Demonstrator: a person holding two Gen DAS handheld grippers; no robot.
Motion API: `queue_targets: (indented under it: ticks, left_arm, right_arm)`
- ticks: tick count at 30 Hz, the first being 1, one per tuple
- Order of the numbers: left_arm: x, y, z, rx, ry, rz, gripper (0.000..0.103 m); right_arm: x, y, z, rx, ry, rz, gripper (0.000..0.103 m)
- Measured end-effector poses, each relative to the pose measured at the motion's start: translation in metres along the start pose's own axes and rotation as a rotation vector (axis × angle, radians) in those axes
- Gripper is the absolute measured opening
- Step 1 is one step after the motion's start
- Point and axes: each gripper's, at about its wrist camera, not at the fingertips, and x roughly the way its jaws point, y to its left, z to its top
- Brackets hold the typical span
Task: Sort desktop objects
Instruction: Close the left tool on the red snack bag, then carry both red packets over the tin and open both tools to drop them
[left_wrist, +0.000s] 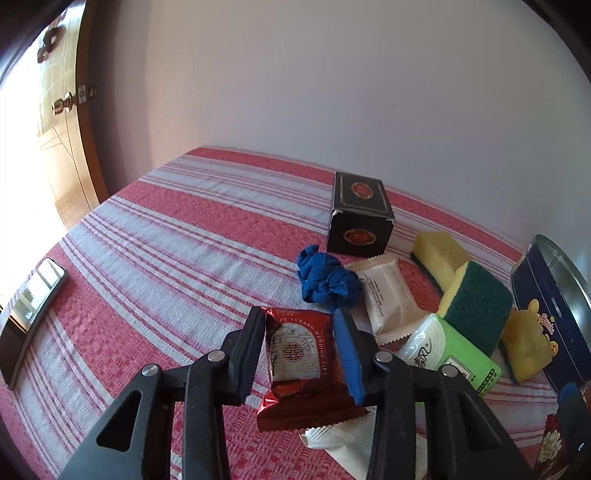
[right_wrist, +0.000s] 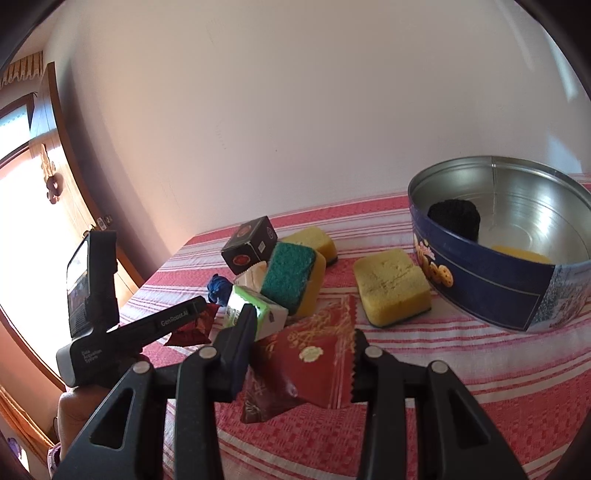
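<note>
both claws loaded: left claw (left_wrist: 301, 354) clamps the red packet (left_wrist: 299, 363), right claw (right_wrist: 303, 354) clamps the dark red sachet (right_wrist: 295, 369). next: carry to the tin (right_wrist: 480, 280), release.

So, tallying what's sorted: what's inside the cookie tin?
In the cookie tin: a black sponge and a yellow piece, partly hidden by the near wall.

Left gripper (left_wrist: 301, 354) clamped on red snack packet (left_wrist: 301, 365)

We see blue cloth (left_wrist: 327, 280) just behind packet, black box (left_wrist: 360, 218) further back, phone (left_wrist: 31, 306) far left.
</note>
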Motion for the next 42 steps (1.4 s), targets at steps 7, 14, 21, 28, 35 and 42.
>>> queue_targets:
  ticks: [7,14,21,28,35,42]
  left_arm:
    - [-0.04,-0.014,-0.008,0.103,-0.181,0.05,0.032]
    - [-0.039,0.018,0.0,-0.007,-0.093,-0.097,0.03]
    - [-0.032,0.061,0.009,-0.065,-0.033,-0.046,0.03]
    - [-0.001,0.018,0.003,0.008,0.088,-0.058,0.054]
    - [0.02,0.01,-0.009,0.031,0.162,-0.003,0.046]
    - [0.008,0.025,-0.011,-0.06,0.094,-0.077,0.041]
  right_arm:
    - [-0.017,0.004,0.001,-0.013,-0.082,-0.011,0.039]
    - [-0.014,0.002,0.002,0.002,-0.082,-0.016,0.039]
    - [-0.012,0.0,0.003,0.005,-0.069,-0.005,0.039]
    - [-0.015,0.0,0.002,0.003,-0.079,0.0,0.039]
    - [-0.016,0.002,0.002,-0.002,-0.079,0.006,0.039]
    - [-0.02,0.005,0.002,-0.01,-0.1,0.007,0.039]
